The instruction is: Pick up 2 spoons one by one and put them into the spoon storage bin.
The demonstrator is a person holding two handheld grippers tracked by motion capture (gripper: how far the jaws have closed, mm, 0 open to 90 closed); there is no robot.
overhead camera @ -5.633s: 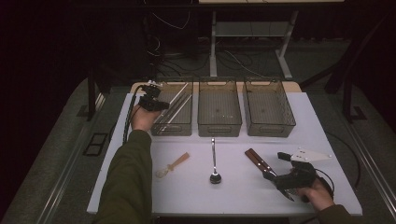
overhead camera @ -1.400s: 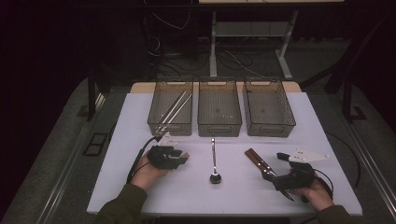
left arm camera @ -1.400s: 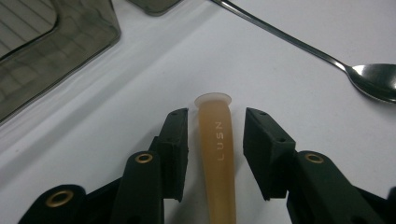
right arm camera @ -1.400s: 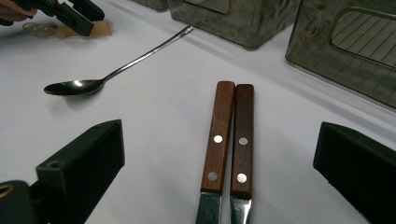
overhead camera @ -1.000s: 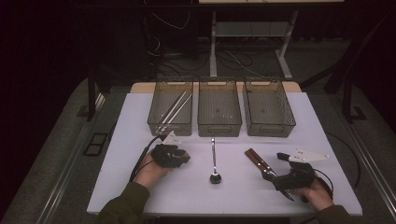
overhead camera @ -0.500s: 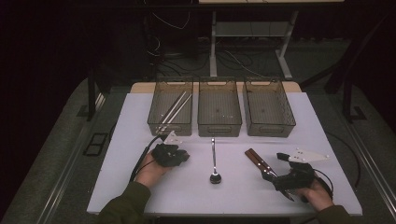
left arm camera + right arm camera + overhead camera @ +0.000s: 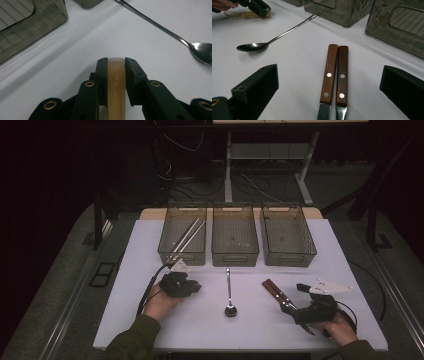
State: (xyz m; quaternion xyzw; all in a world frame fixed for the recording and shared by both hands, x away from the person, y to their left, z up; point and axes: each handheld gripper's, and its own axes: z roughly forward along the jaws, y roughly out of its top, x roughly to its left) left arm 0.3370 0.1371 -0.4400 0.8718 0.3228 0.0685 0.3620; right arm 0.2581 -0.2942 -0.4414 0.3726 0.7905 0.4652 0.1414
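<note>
Left gripper (image 7: 116,75): the jaws have just been closing and now clamp a pale tan utensil handle (image 7: 116,85) between the pads, flush on both sides; the handle's rounded end stands just past the jaw tips. In the high view this gripper (image 7: 192,287) lies low over the white table (image 7: 150,250), at about 9 o'clock from the metal spoon (image 7: 229,292); the held utensil is hidden there under gripper and hand. In the right gripper view the same utensil (image 7: 249,15) lies flat on the table with a pale bowl end near the hand.

Right gripper (image 7: 329,90): jaws stand wide, holding nothing. Two wooden-handled knives (image 7: 335,75) lie side by side, touching, between the jaws without contact to either pad. In the high view this gripper (image 7: 300,312) sits at the blade end of the knives (image 7: 277,294), handles pointing to about 11 o'clock.

Outward: the spoon lies between the two grippers, bowl toward the person. At 12 o'clock, three grey bins (image 7: 235,235) stand in a row; the left bin (image 7: 182,235) holds metal rods (image 7: 187,236).
</note>
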